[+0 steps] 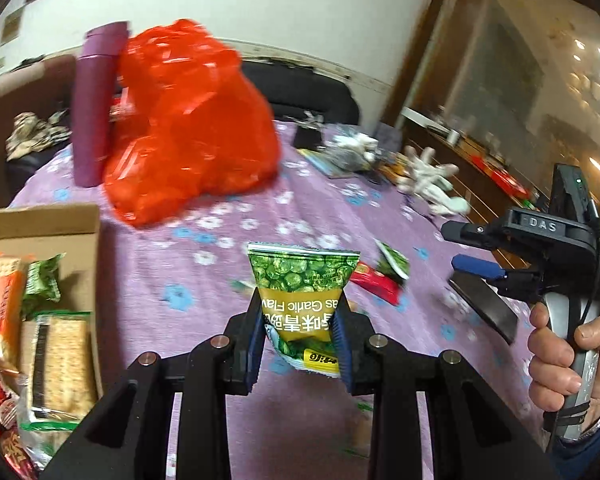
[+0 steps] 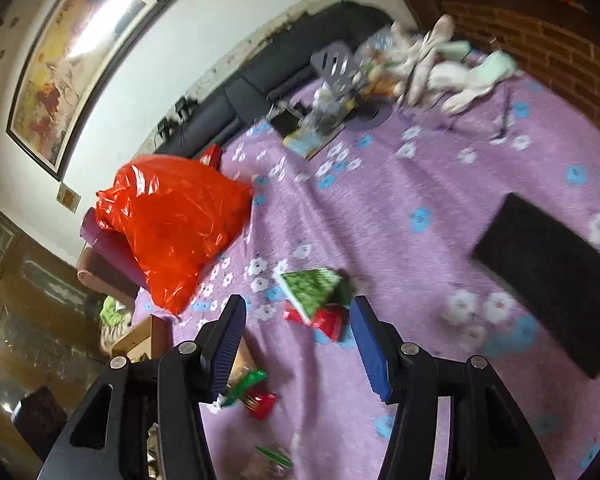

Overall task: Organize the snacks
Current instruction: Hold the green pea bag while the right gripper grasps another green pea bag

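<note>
Left gripper (image 1: 298,334): blue pads clenched on a green-and-yellow foil packet of garlic-flavour peas (image 1: 302,292), held upside down, clear of the purple flower-print tablecloth (image 1: 148,280).

Right gripper (image 2: 298,344): jaws parted, nothing between them, above the cloth; held by a hand (image 1: 568,354).

Brown cardboard box (image 1: 44,220): at the left table edge, holding wrapped cracker packs (image 1: 58,364).

Loose snacks: small green triangular packet (image 2: 310,290) lying on a red wrapper (image 2: 332,322), just ahead of the right gripper.

Crinkled red plastic bag (image 1: 188,120): beside a purple cylindrical flask (image 1: 94,104).

Flat black rectangular object (image 2: 548,280): on the cloth, right.
</note>
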Motion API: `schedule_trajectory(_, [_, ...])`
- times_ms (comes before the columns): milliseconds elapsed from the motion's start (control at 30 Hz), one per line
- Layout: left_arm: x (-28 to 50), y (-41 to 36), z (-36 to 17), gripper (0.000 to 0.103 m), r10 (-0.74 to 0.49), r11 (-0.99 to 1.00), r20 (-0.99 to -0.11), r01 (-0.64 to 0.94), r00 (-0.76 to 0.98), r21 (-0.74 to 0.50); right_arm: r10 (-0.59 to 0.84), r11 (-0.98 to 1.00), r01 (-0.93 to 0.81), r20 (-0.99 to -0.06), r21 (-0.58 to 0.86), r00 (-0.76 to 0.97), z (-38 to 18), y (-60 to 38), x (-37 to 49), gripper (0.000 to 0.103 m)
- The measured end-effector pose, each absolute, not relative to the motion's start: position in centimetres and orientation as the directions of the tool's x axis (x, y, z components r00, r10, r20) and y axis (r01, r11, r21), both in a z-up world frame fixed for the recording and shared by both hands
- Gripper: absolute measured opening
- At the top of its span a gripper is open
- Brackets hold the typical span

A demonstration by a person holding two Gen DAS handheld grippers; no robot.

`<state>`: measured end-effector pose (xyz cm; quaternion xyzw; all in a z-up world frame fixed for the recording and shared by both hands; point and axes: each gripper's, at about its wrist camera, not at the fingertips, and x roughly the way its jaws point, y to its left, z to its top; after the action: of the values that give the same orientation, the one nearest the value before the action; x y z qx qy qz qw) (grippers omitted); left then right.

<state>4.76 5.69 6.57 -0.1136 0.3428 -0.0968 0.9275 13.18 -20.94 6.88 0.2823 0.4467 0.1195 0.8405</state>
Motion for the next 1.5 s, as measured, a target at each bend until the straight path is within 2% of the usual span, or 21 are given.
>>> schedule_trajectory(300, [5.2,5.5,5.8,0.029,-0.263,0.954,-0.635,0.096,0.726,-0.286,0.337,0.916,0.005,-0.777,0.401,0.532,3.7,-17.3,17.3,0.059])
schedule_trajectory(400, [5.3,5.3,5.7,0.029,-0.273,0.951,-0.640,0.103,0.718,-0.290,0.348,0.921,-0.030,-0.788,0.388,0.508,1.9,-17.0,17.3,0.059])
schedule_trajectory(433, [5.3,5.3,5.7,0.029,-0.275,0.951,-0.641,0.106,0.717,-0.289,0.351,0.921,-0.035,-0.791,0.387,0.501,1.2,-16.9,17.1,0.058])
schedule_trajectory(467, [5.3,5.1,5.6,0.029,-0.274,0.952,-0.642,0.108,0.716,-0.286,0.346,0.925,-0.041,-0.794,0.377,0.500,0.9,-17.0,16.9,0.051])
schedule_trajectory(500, [5.2,5.0,5.6,0.029,-0.271,0.954,-0.644,0.108,0.716,-0.281,0.318,0.938,-0.052,-0.788,0.344,0.526,0.9,-16.8,16.4,0.041])
schedule_trajectory(667, [5.3,4.7,5.2,0.029,-0.261,0.958,-0.652,0.106,0.712,-0.268,0.314,0.940,-0.086,-0.733,0.331,0.603,1.0,-17.3,14.9,0.039])
schedule_trajectory(1000, [5.1,3.9,5.1,0.029,-0.227,0.969,-0.645,0.106,0.730,-0.221,0.466,0.879,-0.256,-0.608,0.403,0.642,4.1,-16.0,11.9,0.039])
schedule_trajectory(1300, [5.2,3.8,4.6,0.029,-0.193,0.978,-0.657,0.085,0.729,-0.192,0.462,0.886,-0.367,-0.606,0.283,0.647,5.0,-12.5,10.0,0.039])
schedule_trajectory(1500, [5.4,3.2,4.3,0.029,-0.095,0.995,-0.644,0.045,0.759,-0.094,0.438,0.897,-0.363,-0.614,0.251,0.657,4.6,-12.2,9.9,0.039])
